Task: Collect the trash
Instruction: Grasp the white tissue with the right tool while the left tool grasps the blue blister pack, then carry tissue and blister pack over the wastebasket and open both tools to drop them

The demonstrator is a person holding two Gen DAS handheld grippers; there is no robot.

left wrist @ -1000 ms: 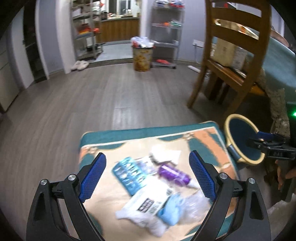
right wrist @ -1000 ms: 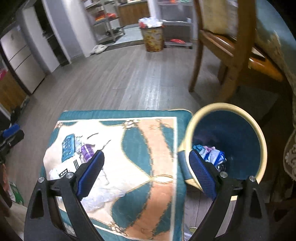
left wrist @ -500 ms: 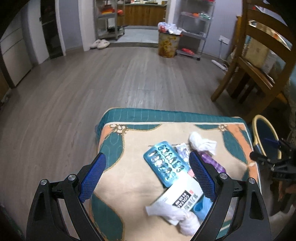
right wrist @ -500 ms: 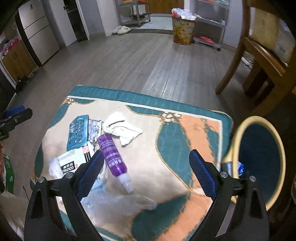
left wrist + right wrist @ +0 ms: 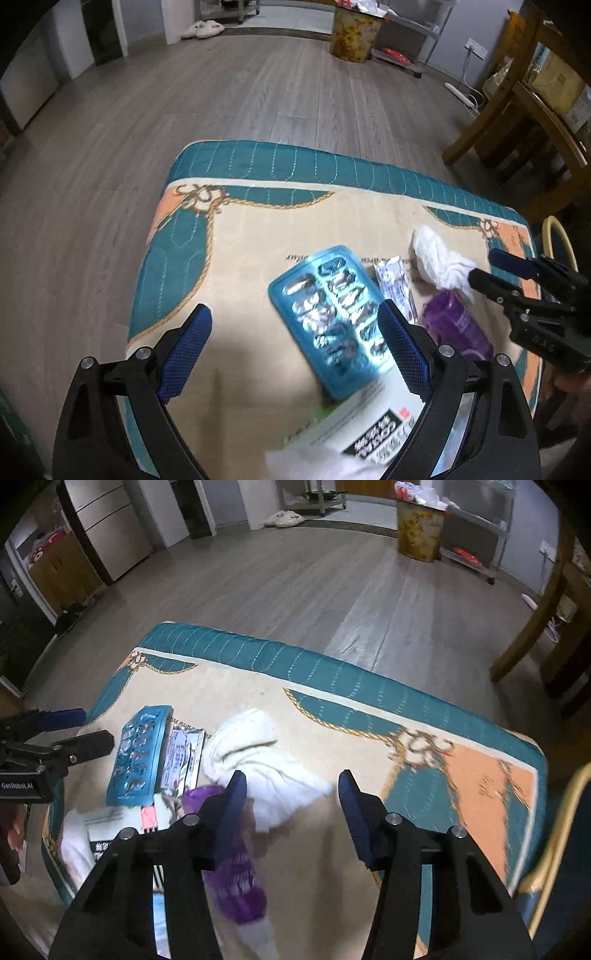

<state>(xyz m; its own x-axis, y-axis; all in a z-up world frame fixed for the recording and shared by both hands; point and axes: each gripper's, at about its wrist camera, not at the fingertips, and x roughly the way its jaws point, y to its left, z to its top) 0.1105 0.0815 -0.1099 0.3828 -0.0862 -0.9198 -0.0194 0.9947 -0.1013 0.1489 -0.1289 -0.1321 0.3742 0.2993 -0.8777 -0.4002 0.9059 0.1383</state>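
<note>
A padded mat [image 5: 258, 173] lies on the wooden floor [image 5: 184, 92], and the trash sits bunched toward one side of it: a blister pack [image 5: 332, 317] lies just left of a small foil sachet [image 5: 395, 284], with a crumpled tissue [image 5: 439, 254] further right and a bottle [image 5: 458, 325] just before the tissue, under its near edge. A printed box [image 5: 373, 432] lies nearest the left wrist camera, its far end under the blister pack. Beyond the mat, a bin [image 5: 419, 528] stands on the floor beside a metal shelf [image 5: 476, 524], chair legs [image 5: 476, 129] stand to the right, and a round basket [image 5: 561, 240] sits off the mat's right edge
</note>
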